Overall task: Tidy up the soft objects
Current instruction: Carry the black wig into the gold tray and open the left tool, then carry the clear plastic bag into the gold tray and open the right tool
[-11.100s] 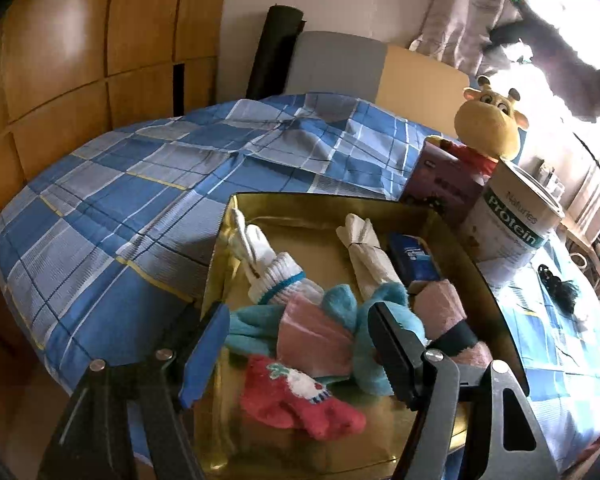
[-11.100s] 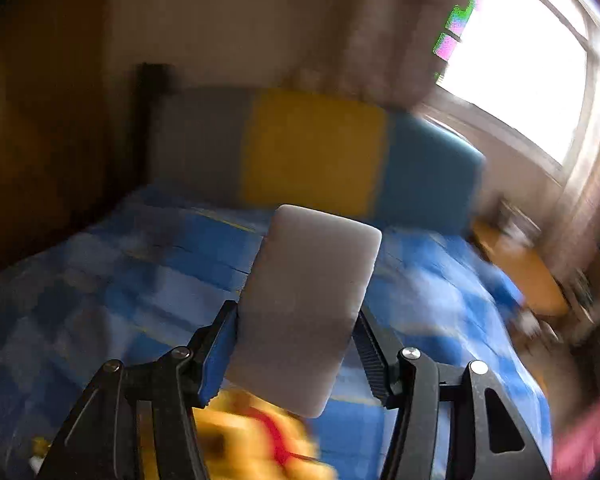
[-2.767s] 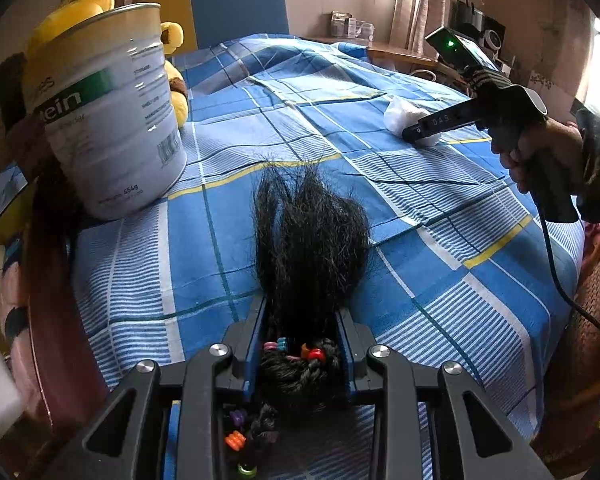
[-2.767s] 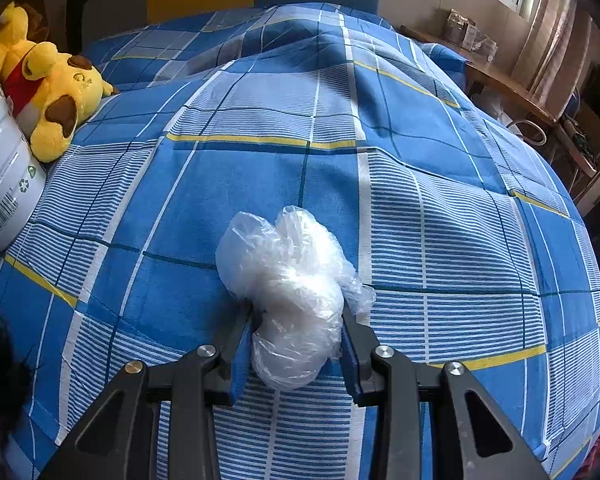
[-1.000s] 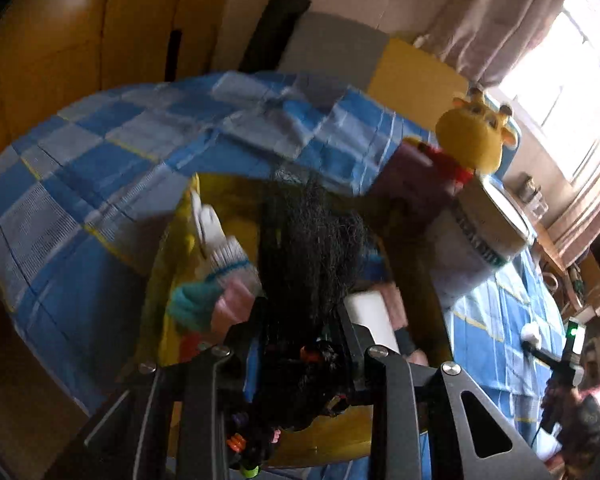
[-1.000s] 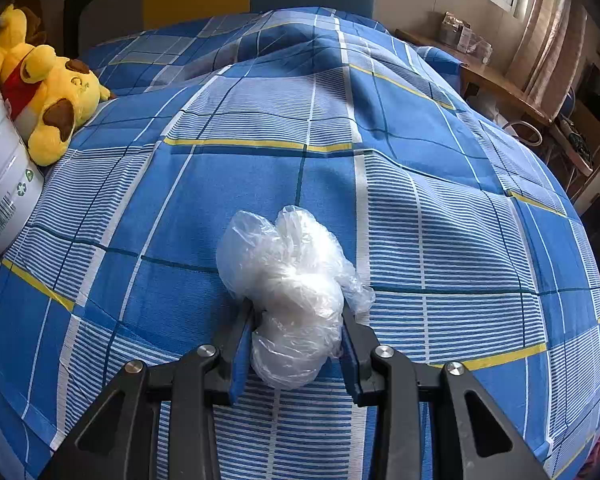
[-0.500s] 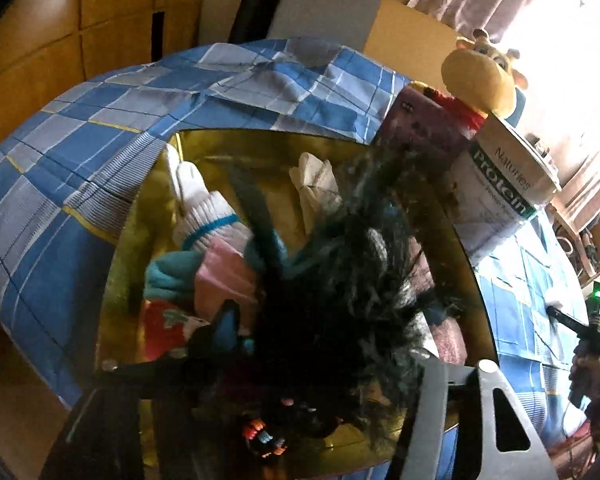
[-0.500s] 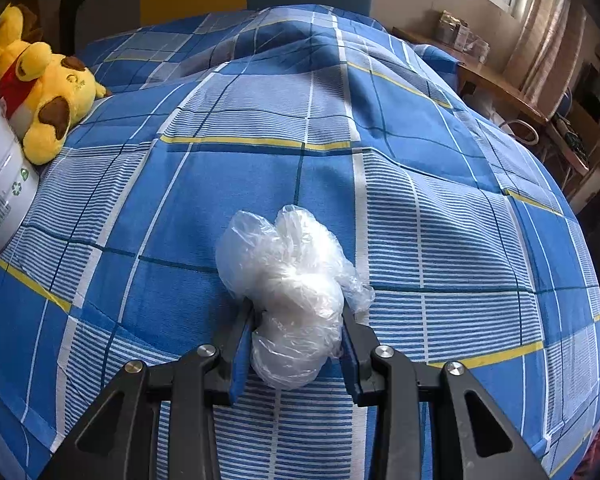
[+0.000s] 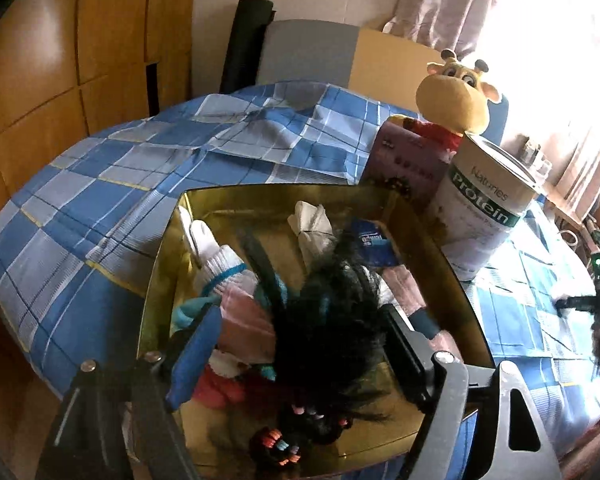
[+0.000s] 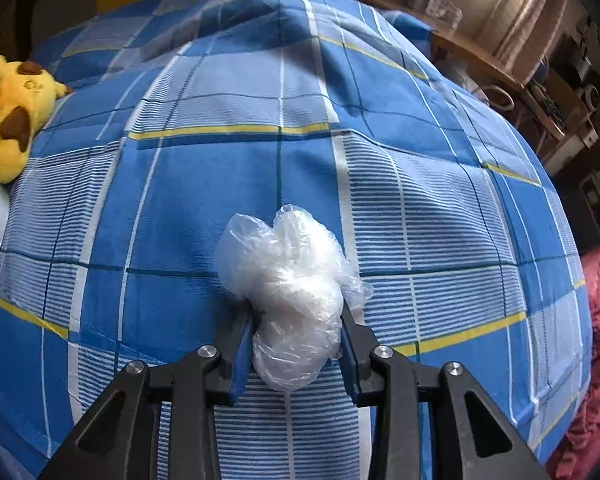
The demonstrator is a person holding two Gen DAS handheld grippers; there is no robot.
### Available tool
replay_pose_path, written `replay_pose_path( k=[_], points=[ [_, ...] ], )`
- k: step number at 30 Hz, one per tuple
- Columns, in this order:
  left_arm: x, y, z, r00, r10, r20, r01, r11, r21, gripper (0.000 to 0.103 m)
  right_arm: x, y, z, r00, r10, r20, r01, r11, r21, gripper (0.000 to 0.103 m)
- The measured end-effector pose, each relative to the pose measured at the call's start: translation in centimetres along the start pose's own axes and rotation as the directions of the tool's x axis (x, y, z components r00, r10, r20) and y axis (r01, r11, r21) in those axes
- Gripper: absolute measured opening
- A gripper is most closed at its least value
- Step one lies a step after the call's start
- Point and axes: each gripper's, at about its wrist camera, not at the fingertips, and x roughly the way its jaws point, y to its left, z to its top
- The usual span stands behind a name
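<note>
Black wig-like bundle of hair (image 9: 332, 320) with coloured beads at its braided end, lying inside the gold tray (image 9: 452, 280) on top of the socks, between the fingers of the left gripper (image 9: 300, 344). Jaws of this gripper wide and opening, pads not pressing on the hair. Under and beside the hair: white sock with a teal stripe (image 9: 220, 264), pink sock (image 9: 244, 312), red sock (image 9: 216, 388), cream rolled cloth (image 9: 312, 228), small blue packet (image 9: 372, 242) with white print too small to read. Much of the socks covered by the hair; near edge of the tray cut off by the gripper body.

Behind the tray, standing on the blue checked bedcover (image 9: 100, 200): white can (image 9: 488, 208) with "Naturies" and "Protein" on a green band, smaller lines below not readable. Pink box (image 9: 408, 160) next to the can, dark print there not legible. Yellow giraffe plush (image 9: 456, 96) behind the box, body mostly hidden.

Right gripper (image 10: 296, 344) narrow, clamped on a crumpled clear plastic bag (image 10: 288, 280) just above the bedcover, well apart from the tray; contact with the cover not clear. At the left edge of the right wrist view: yellow plush (image 10: 12, 120) cut by the frame, and a sliver of the can with a recycling mark.
</note>
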Motion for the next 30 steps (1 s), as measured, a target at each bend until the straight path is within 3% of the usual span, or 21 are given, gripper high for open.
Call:
replay_pose_path(
  k=[6, 13, 20, 25, 30],
  points=[
    [-0.4, 0.5, 0.1, 1.000, 0.013, 0.016, -0.013, 1.000, 0.004, 0.085, -2.5, 0.1, 3.1, 0.999, -0.028, 0.017, 0.027, 0.999, 0.036, 0.035],
    [-0.9, 0.9, 0.7, 0.999, 0.030, 0.039, -0.030, 0.999, 0.019, 0.087, -4.8, 2.2, 9.4, 0.998, -0.043, 0.035, 0.040, 0.996, 0.080, 0.035],
    [-1.0, 0.8, 1.3, 0.998, 0.036, 0.051, -0.039, 0.998, 0.053, 0.088, -10.4, 9.2, 17.2, 0.989, -0.019, 0.148, 0.018, 1.000, 0.011, 0.035],
    [-0.9, 0.8, 1.4, 0.998, 0.033, 0.052, -0.036, 0.997, 0.067, 0.088, -17.4, 16.4, 22.4, 0.957, 0.050, 0.284, -0.024, 0.996, -0.091, 0.035],
    [-0.4, 0.6, 1.0, 0.999, 0.019, 0.035, -0.022, 0.997, 0.069, 0.088, -24.8, 23.4, 25.0, 0.890, 0.171, 0.423, -0.083, 0.972, -0.219, 0.035]
  ],
)
